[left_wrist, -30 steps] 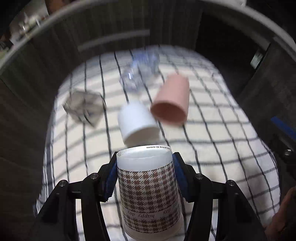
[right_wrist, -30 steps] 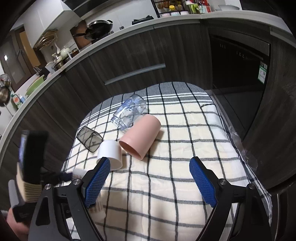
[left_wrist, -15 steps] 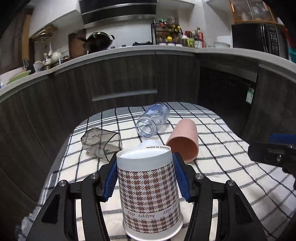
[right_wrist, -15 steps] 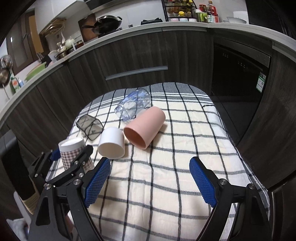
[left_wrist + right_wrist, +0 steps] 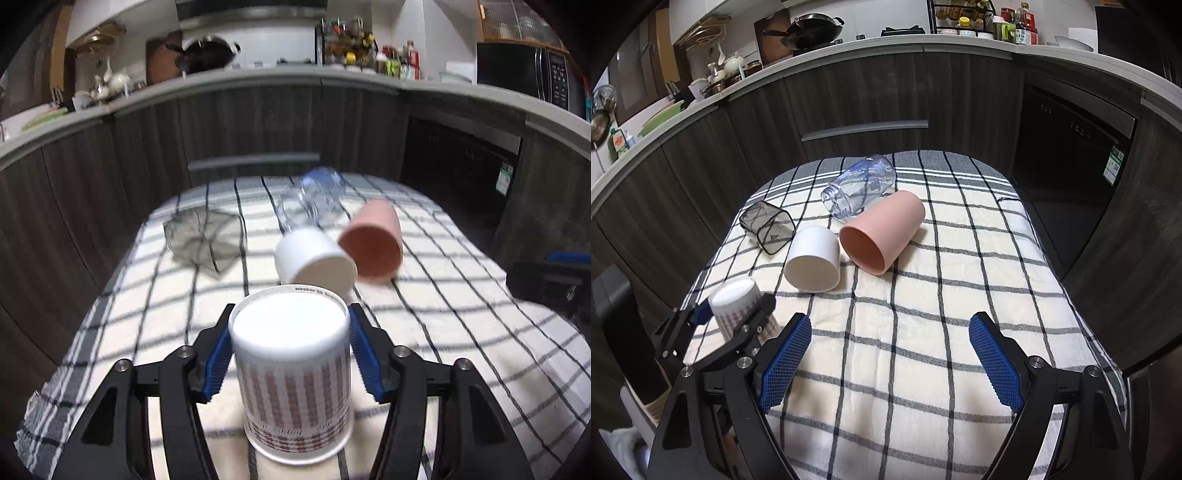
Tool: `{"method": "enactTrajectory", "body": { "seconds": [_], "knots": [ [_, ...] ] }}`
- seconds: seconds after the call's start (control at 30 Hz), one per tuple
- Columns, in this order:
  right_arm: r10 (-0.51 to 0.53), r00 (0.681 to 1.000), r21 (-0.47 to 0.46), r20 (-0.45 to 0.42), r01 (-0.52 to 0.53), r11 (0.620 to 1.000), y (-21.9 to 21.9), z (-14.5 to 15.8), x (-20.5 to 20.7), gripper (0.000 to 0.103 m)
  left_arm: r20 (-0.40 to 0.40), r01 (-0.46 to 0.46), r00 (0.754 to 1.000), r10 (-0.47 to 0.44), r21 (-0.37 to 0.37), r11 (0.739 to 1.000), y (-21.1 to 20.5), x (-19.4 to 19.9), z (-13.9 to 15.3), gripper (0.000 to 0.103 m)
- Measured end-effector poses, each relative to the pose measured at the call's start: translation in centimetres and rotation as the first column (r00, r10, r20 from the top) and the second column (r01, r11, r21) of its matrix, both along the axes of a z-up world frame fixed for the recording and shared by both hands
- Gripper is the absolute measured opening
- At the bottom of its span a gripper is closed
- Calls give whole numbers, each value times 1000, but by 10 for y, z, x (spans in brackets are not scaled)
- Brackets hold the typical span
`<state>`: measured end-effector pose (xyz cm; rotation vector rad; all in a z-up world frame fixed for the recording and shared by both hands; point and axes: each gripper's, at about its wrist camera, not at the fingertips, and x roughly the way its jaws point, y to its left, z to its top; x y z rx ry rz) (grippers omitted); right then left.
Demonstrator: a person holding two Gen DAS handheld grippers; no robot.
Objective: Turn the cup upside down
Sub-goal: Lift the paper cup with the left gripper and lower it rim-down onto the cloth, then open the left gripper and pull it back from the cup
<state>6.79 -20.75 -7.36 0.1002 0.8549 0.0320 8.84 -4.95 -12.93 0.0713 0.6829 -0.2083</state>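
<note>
A houndstooth paper cup [image 5: 293, 384] stands upside down, base up, on the checked cloth [image 5: 461, 332] at the near left. It also shows in the right wrist view [image 5: 738, 301]. My left gripper [image 5: 291, 354] has its blue pads [image 5: 218, 363] on either side of the cup; a thin gap shows on the right, and I cannot tell if they still press it. My right gripper [image 5: 890, 362] is wide open and empty above the near middle of the cloth.
On the cloth lie on their sides a white cup [image 5: 813, 259], a pink cup [image 5: 882, 230], a clear bottle [image 5: 858, 188] and a dark clear square container [image 5: 768, 228]. Dark cabinets stand behind; the table edges drop off left and right.
The left gripper brought the houndstooth cup down and tilted; the cup now stands on the cloth with its base facing up. The right gripper stayed open, barely moving.
</note>
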Motion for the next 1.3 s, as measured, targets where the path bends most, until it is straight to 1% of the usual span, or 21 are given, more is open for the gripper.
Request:
{"method": "enactTrajectory", "body": {
  "seconds": [0.1, 0.13, 0.23, 0.3, 0.4, 0.57, 0.73, 0.83, 1.07, 1.17, 1.3],
  "knots": [
    [-3, 1000, -3, -4, 3, 1000, -1, 2, -3, 87, -28, 9, 1000, -9, -1, 1000, -1, -4, -2, 59],
    [-5, 1000, -1, -2, 5, 1000, -2, 3, -5, 87, -26, 10, 1000, -10, 0, 1000, -2, -5, -1, 59],
    [-9, 1000, 0, 2, 9, 1000, -3, 5, -8, 87, -3, 12, 1000, -12, 7, 1000, -4, -9, 4, 69],
    [-11, 1000, 1, 4, 11, 1000, -3, 6, -9, 87, 13, 13, 1000, -13, 14, 1000, -5, -13, 10, 73],
    [-15, 1000, 5, 15, 14, 1000, -5, 12, -13, 87, 27, 18, 999, -19, 19, 1000, -6, -18, 21, 73],
    [-12, 999, 18, 45, 11, 1000, -5, 26, -21, 87, 10, 5, 1000, -5, 5, 1000, 1, -24, 41, 74],
    [-6, 996, 38, 87, 2, 999, -1, 43, -28, 87, 3, -27, 1000, 27, -16, 1000, 15, -34, 68, 75],
    [-2, 993, 43, 116, -3, 999, 3, 53, -31, 87, -3, -45, 999, 45, -16, 999, 21, -42, 83, 76],
    [-15, 978, 1, 206, 15, 1000, 16, 74, -47, 87, -9, -90, 996, 90, -28, 996, 34, -58, 108, 78],
    [-29, 967, -15, 252, 33, 999, 19, 86, -57, 88, 4, -121, 993, 121, -27, 992, 41, -65, 117, 78],
    [-34, 956, -31, 290, 45, 999, 25, 98, -66, 90, 26, -173, 984, 174, -35, 984, 53, -75, 128, 78]
  ]
}}
